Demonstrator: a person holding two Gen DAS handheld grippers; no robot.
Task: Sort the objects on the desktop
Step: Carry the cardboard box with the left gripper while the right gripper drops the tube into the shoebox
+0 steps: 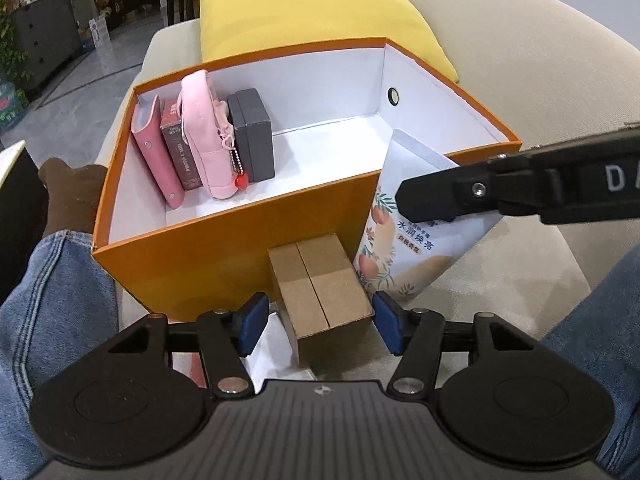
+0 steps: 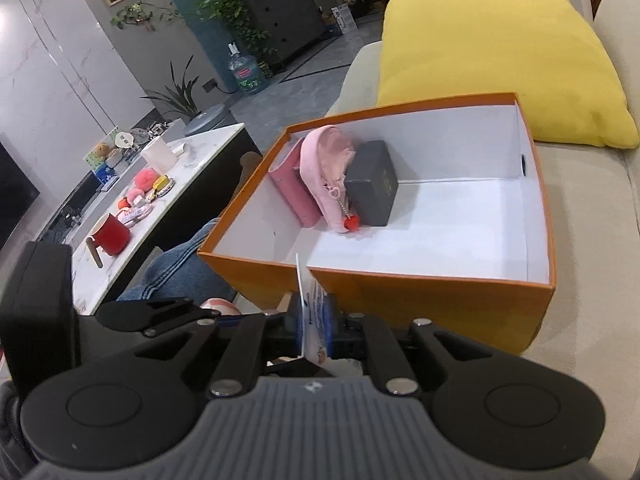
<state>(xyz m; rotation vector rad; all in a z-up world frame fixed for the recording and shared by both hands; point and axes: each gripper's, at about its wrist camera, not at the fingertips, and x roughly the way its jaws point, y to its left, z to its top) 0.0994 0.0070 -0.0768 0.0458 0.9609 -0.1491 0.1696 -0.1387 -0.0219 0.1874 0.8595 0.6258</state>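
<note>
Four items already stand filed at the left end of the orange box (image 1: 224, 256) — pink wallet (image 1: 156, 152), dark red carton (image 1: 180, 148), pink pouch (image 1: 208, 136), grey box (image 1: 254, 136). Left gripper (image 1: 320, 326): jaws spread, astride the cardboard box (image 1: 320, 288) outside the front wall, no pad contact evident. Right gripper (image 2: 314, 326): jaws clamped on the white tube (image 1: 404, 248), just outside the box — both remain unsorted, the rest of the box is bare.
</note>
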